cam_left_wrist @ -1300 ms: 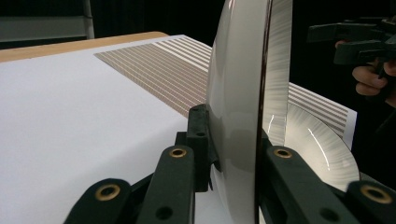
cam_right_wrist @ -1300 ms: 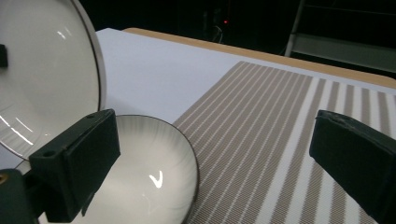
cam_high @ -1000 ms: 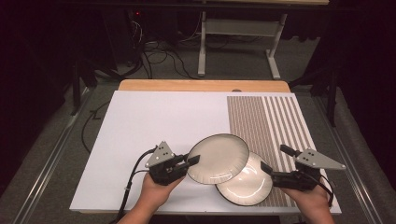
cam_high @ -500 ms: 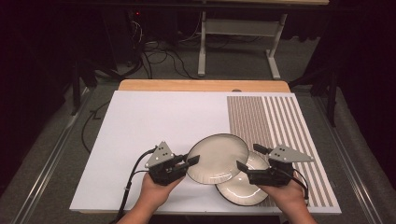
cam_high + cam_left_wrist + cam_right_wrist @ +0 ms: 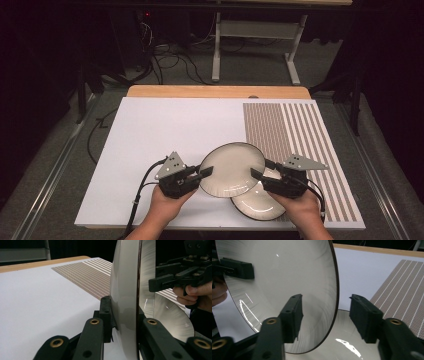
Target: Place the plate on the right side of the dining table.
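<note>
A cream plate with a dark rim [image 5: 232, 169] is held tilted above the table, and my left gripper [image 5: 205, 173] is shut on its left edge. In the left gripper view both jaws of the left gripper [image 5: 123, 315] press on the plate [image 5: 125, 290]. A second, similar plate [image 5: 260, 202] lies flat under it near the front edge. My right gripper [image 5: 257, 172] straddles the raised plate's right edge. In the right gripper view the raised plate [image 5: 287, 272] sits between the right gripper's [image 5: 328, 315] jaws. Those jaws have just been closing, and a gap still separates the right pad from the rim.
The table is covered by a white board [image 5: 165, 130] with a brown striped mat [image 5: 295, 135] on its right part. A wooden edge [image 5: 215, 91] runs along the back. Cables and a metal stand [image 5: 255, 35] are on the floor beyond.
My right gripper has moved left from beside the lower plate to the raised plate's right edge, and its jaws have narrowed around that rim. The left gripper and its plate have stayed put.
</note>
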Demonstrator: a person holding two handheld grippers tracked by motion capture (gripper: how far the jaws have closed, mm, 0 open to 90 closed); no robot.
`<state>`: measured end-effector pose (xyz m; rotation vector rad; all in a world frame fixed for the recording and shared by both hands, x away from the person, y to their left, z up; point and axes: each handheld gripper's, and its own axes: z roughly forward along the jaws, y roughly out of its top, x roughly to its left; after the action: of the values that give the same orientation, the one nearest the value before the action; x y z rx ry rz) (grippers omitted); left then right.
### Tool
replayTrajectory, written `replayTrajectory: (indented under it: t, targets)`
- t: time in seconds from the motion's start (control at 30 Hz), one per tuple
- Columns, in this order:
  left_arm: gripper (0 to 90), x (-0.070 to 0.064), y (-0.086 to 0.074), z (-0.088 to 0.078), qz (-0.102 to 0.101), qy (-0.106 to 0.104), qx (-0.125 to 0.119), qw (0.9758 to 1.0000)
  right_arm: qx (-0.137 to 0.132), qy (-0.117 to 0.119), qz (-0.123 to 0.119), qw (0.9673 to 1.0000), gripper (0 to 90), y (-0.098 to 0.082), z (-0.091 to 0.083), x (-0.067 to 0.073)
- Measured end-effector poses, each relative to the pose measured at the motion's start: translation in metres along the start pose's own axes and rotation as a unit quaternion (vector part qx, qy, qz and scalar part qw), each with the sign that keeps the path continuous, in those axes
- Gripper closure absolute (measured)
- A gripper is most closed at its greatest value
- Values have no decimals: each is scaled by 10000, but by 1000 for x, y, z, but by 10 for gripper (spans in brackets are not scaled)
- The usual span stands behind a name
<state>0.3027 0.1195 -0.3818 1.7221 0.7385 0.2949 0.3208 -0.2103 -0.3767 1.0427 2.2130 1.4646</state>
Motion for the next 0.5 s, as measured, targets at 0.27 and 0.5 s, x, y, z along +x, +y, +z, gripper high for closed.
replayTrajectory:
  t: [0.27, 0.5]
  targets:
    - [779, 0, -1, 0, 15, 23, 4, 10000, 174, 193, 177, 9995, 657, -5, 3, -3]
    - [780, 0, -1, 0, -32, 16, -4, 10000, 248, 235, 229, 9992, 791, -6, 6, -4]
